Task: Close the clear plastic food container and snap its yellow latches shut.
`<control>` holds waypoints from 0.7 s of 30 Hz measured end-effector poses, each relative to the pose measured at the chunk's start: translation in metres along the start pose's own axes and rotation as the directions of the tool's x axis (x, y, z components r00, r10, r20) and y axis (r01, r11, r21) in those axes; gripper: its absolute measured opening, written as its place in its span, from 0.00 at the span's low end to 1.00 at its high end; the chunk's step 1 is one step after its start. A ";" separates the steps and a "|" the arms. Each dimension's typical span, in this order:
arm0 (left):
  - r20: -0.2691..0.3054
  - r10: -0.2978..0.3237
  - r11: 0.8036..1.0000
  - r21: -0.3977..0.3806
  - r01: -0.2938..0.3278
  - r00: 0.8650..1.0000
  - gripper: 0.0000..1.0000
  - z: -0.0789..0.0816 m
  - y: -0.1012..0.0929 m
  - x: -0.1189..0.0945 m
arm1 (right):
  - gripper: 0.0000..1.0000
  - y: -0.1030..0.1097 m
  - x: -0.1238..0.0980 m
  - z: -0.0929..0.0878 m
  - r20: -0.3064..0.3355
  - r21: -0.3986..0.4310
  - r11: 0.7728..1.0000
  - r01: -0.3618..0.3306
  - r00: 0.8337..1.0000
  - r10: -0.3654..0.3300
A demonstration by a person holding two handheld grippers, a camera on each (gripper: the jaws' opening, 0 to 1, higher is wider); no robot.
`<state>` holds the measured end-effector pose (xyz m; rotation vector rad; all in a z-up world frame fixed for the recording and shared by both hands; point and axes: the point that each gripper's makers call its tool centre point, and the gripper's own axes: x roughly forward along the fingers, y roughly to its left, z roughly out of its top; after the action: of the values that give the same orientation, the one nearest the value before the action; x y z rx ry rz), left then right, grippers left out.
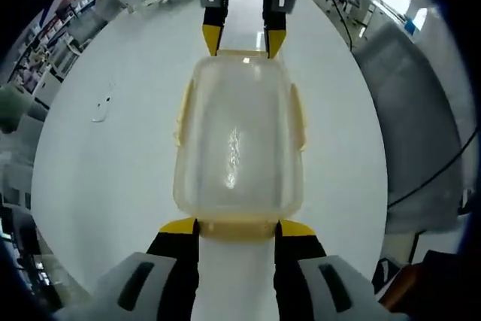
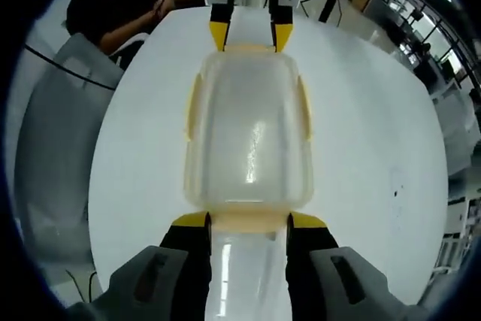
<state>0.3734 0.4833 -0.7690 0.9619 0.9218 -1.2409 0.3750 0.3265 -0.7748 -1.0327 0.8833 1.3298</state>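
Lidded clear container [image 1: 239, 140] sits mid-counter [image 1: 113, 171], left gripper [image 1: 237, 229] and right gripper [image 2: 248, 222] spread open astride opposite end latches; recommend even downward pressure on each, squarely.

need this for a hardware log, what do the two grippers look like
Both match. The left gripper has black fingers with yellow tips, rising from light grey housings with dark slots. The right gripper is built the same: black fingers, yellow tips, grey housings. No cables or markings are visible on them.
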 end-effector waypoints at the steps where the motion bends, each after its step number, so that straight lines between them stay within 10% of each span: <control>1: 0.001 0.002 1.000 0.004 -0.002 1.000 0.33 0.005 -0.001 0.000 | 0.34 0.001 -0.003 -0.003 0.001 0.003 1.000 0.002 1.000 -0.002; 21: 0.027 -0.029 0.998 0.052 0.028 0.999 0.33 0.103 -0.008 0.029 | 0.35 0.011 -0.042 -0.098 -0.031 0.058 0.998 0.028 0.999 -0.027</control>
<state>0.3730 0.3767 -0.7626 0.9732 0.8881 -1.3046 0.3670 0.2196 -0.7682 -1.0186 0.9219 1.2616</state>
